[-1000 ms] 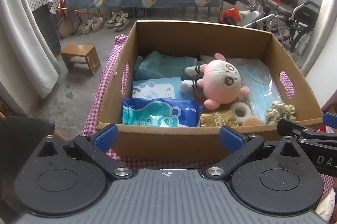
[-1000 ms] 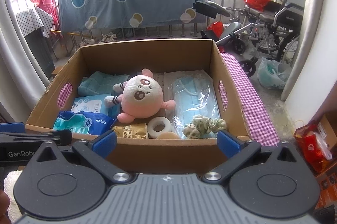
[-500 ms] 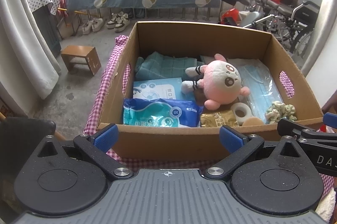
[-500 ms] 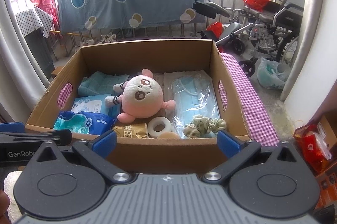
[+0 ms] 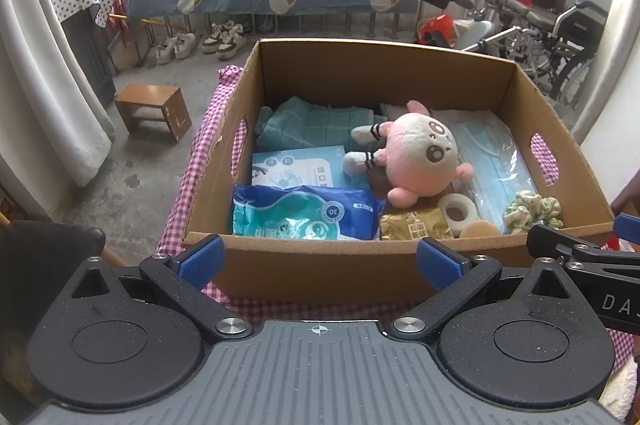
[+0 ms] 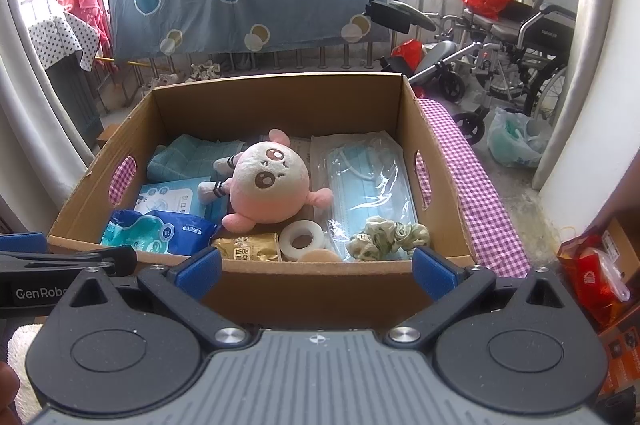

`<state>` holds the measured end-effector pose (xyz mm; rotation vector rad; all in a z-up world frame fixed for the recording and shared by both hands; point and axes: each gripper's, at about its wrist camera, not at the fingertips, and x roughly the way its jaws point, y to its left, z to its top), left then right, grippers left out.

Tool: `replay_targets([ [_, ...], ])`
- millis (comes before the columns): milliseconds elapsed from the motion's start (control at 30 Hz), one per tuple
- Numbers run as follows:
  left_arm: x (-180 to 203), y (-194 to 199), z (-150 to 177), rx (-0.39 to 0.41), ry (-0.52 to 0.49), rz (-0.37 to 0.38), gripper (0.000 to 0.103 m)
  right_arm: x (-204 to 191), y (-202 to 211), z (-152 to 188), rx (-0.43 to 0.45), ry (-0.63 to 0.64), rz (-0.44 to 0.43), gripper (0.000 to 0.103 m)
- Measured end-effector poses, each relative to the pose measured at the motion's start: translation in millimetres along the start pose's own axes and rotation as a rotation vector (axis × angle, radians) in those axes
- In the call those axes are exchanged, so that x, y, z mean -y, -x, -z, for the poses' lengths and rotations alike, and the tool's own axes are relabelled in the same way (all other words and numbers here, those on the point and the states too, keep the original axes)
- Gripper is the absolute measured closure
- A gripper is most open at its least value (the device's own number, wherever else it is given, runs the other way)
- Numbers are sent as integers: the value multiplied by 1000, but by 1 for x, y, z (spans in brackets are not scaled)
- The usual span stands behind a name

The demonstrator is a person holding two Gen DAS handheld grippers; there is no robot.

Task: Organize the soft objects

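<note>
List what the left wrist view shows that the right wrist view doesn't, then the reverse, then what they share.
Left wrist only: a wooden stool on the floor left of the box, and the right gripper's finger entering from the right edge.

Right wrist only: a pale green plastic bag on the floor by the wheelchair, red packaging at the lower right, and the left gripper's finger entering from the left edge.

Both: the cardboard box on checked cloth, holding the pink plush, wipes pack, masks, scrunchie and tape roll. Both grippers are open and empty.
</note>
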<state>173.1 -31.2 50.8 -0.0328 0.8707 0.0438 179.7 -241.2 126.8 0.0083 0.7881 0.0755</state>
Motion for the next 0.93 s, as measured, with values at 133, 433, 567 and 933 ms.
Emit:
replay_targets([
  [133,0,0,0,-1,0,0,1,0,0,0,1,-1,1,0],
  [433,0,0,0,-1,1,0,1,1,0,0,0,-2,0,0],
  [567,1,-1,1,-3,3,1,1,1,0,0,2,0,0,0],
  [933,1,-2,1,-13,6,1,1,1,0,4,-5,-12,3,0],
])
